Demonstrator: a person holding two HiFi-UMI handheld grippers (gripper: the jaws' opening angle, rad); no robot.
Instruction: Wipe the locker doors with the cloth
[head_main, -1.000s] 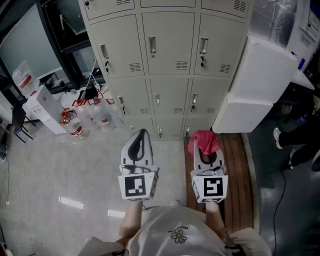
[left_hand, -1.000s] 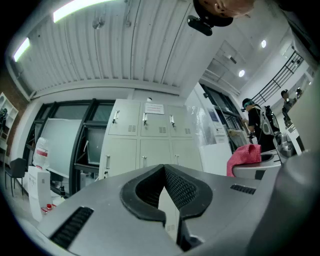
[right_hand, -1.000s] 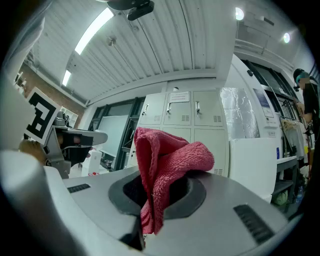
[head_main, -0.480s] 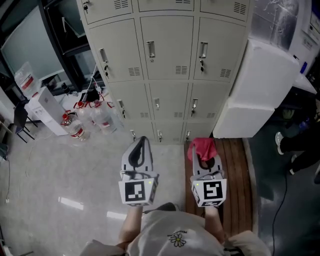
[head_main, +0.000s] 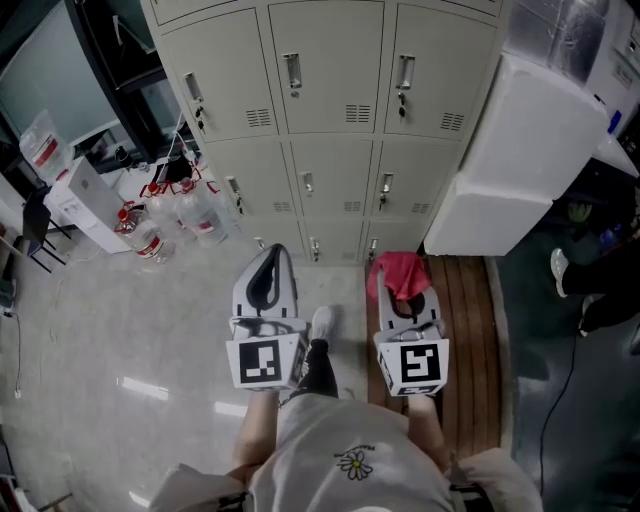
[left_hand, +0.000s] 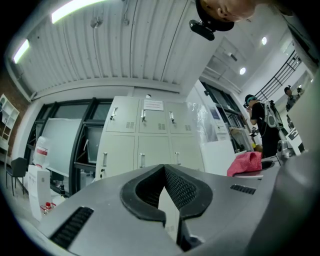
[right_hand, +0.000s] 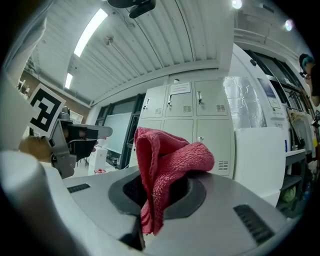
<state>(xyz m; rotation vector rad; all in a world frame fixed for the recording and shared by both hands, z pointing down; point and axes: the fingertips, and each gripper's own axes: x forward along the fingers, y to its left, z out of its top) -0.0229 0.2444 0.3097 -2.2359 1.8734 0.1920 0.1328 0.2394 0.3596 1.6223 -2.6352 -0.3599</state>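
Cloth (right_hand: 167, 157) in right gripper (head_main: 403, 300), lockers (head_main: 330, 110) ahead

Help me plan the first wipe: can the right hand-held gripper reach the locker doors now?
Probably not from here: the right hand-held gripper, shut on the cloth, hangs short of the locker doors. Nothing stands between them, so a step forward should do.

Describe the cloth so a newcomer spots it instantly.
Face the bank of beige metal lockers; the person holds two grippers before it. The right gripper is shut on a crumpled red terry cloth, while the left gripper holds nothing.
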